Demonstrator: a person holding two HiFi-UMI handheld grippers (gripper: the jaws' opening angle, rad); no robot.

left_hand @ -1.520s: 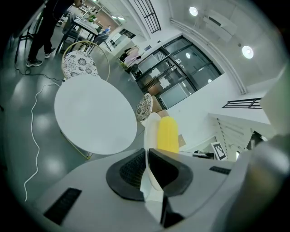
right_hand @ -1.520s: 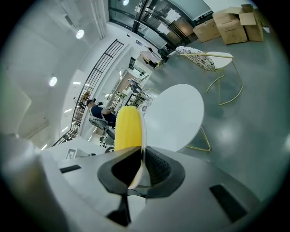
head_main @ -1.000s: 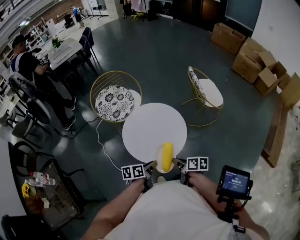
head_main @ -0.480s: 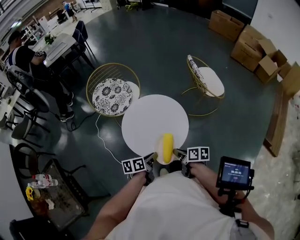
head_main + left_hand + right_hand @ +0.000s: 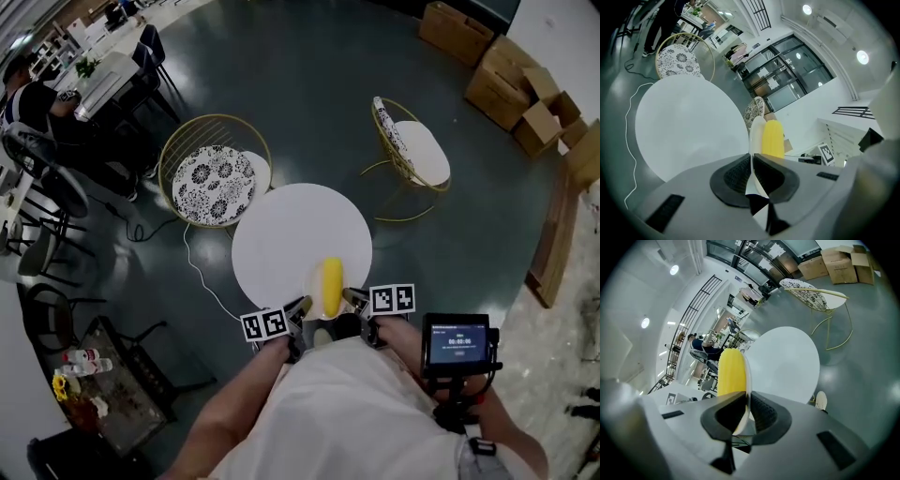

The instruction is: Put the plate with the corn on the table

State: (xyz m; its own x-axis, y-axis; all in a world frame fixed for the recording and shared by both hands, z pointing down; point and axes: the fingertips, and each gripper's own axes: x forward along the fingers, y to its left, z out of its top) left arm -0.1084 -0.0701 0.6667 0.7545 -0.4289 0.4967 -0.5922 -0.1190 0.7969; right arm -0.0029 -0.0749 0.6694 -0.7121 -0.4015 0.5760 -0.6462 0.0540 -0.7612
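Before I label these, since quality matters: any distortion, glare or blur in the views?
Head view: sharp, evenly lit, table nearly featureless white. Left gripper view: heavy fisheye, dark corners, ceiling lamps blown out. Right gripper view: same fisheye, corn and plate sharp.

A patterned chair [image 5: 214, 192] and a white-cushioned chair [image 5: 424, 173] stand on the grey floor [image 5: 309, 94]; cardboard boxes [image 5: 506, 80] lie far right.

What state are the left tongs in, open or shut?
Shut on the plate. In the left gripper view the left tongs clamp the plate's rim between their pads, the corn lying on it.
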